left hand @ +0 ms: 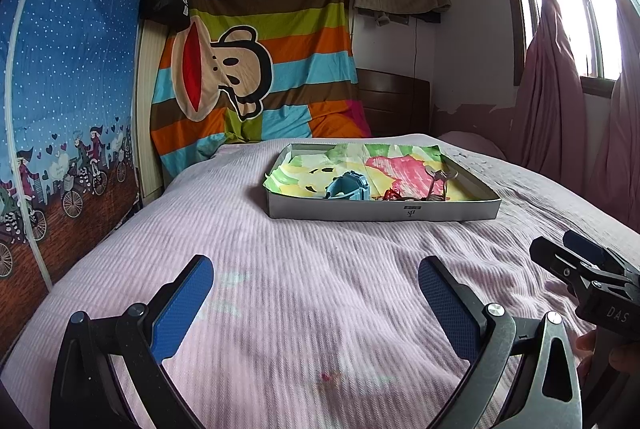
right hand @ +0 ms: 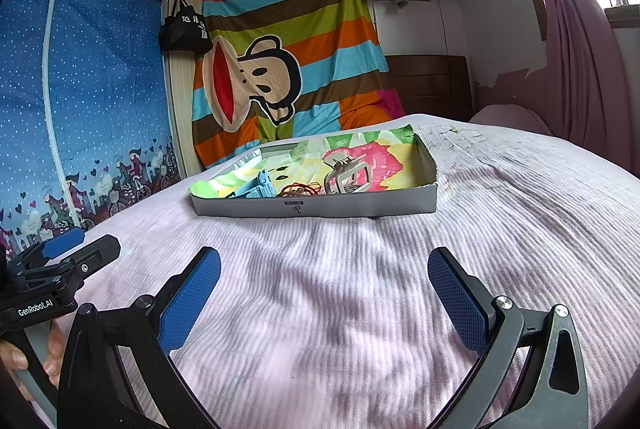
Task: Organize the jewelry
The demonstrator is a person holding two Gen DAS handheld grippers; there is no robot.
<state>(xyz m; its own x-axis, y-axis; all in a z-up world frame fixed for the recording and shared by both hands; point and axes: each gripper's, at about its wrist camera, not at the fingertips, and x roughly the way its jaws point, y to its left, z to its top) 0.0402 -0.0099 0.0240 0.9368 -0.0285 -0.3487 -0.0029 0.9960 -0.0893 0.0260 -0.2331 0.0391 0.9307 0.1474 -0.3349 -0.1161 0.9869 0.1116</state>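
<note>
A shallow grey box (left hand: pixel 384 210) (right hand: pixel 320 207) lined with colourful paper lies on the pink bedspread ahead of both grippers. Inside it are a blue hair claw (left hand: pixel 346 186) (right hand: pixel 256 185), a red string bracelet (left hand: pixel 392 194) (right hand: pixel 300 188) and a beige hair claw (left hand: pixel 438 181) (right hand: pixel 348 175). My left gripper (left hand: pixel 316 283) is open and empty, low over the bed, short of the box. My right gripper (right hand: pixel 324 271) is open and empty, also short of the box. Each gripper shows at the edge of the other's view, in the left wrist view (left hand: pixel 576 257) and in the right wrist view (right hand: pixel 76 249).
The bed (left hand: pixel 280 269) fills the foreground. A blue fabric wardrobe (left hand: pixel 60 109) stands on the left. A striped monkey-print sheet (left hand: pixel 256 69) hangs behind the bed. A wooden headboard (left hand: pixel 394 101) and pink curtains (left hand: pixel 560 101) are at the right.
</note>
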